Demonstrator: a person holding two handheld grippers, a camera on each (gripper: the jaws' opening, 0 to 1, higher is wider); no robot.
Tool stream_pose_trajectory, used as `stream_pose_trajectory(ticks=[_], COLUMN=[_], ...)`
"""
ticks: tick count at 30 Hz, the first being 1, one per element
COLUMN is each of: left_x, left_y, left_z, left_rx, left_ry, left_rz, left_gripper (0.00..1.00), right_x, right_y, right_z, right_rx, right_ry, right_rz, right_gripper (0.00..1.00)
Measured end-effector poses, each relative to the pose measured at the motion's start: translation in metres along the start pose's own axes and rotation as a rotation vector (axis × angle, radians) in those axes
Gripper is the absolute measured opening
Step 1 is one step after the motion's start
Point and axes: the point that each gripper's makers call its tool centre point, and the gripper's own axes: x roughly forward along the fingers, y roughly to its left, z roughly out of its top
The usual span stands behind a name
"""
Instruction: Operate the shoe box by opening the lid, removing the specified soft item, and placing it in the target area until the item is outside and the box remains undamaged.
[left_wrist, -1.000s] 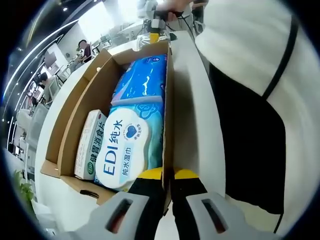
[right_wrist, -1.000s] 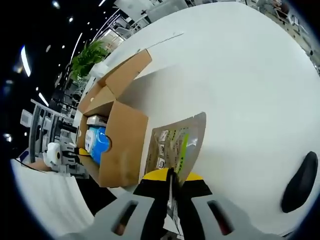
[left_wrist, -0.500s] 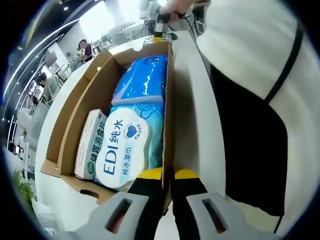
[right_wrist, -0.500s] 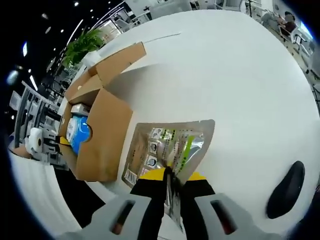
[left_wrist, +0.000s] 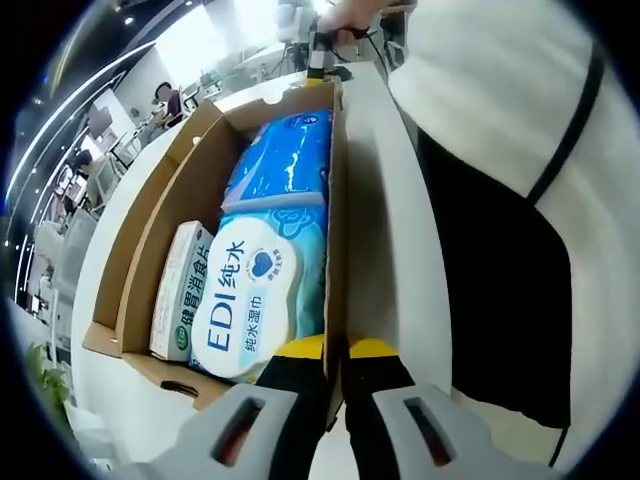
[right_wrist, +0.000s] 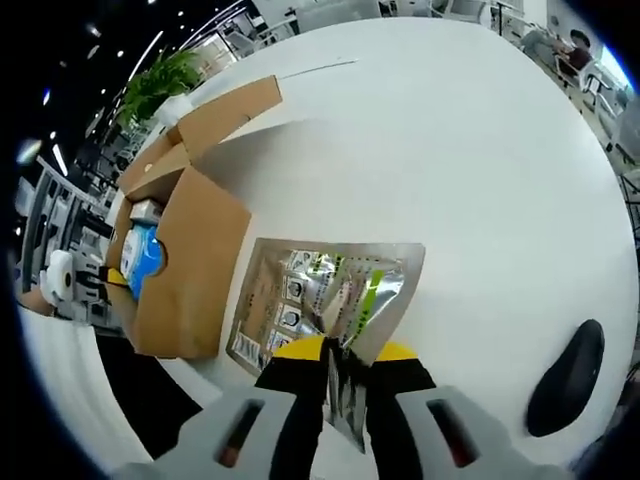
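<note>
lid open, right claw (right_wrist: 338, 372) pinching foil pouch (right_wrist: 325, 296) above bench (right_wrist: 470, 170) at box's (right_wrist: 185, 260) 3 o'clock; release left, left claw (left_wrist: 336, 372) clamping box wall.

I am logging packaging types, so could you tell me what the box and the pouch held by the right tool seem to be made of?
The box looks like plain brown cardboard: matte, with raw folded flaps and a thumb notch in one edge. The pouch in the right tool looks like metallised plastic or foil film: silvery, glossy, creased, with printed labels. Whether it is true foil cannot be told.

brown box (left_wrist: 175, 190) | blue-white wipes pack (left_wrist: 262, 285) | silver-green pouch (right_wrist: 325, 295) | white table (right_wrist: 480, 180)
</note>
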Motion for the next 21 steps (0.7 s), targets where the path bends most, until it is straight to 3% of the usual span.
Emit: stream_pose_trajectory(ticks=[11, 21], left_x=[0.001, 0.001], left_y=[0.000, 0.000], left_z=[-0.001, -0.002], left_rx=[-0.002, -0.007], left_ry=[-0.001, 0.001], left_rz=[-0.002, 0.004], left_gripper=[0.04, 0.04], right_x=[0.012, 0.004], right_y=[-0.012, -0.017], right_z=[0.003, -0.001], right_rx=[-0.058, -0.079], right_ry=[0.005, -0.001], right_rz=[-0.053, -0.092], right_gripper=[0.18, 0.26])
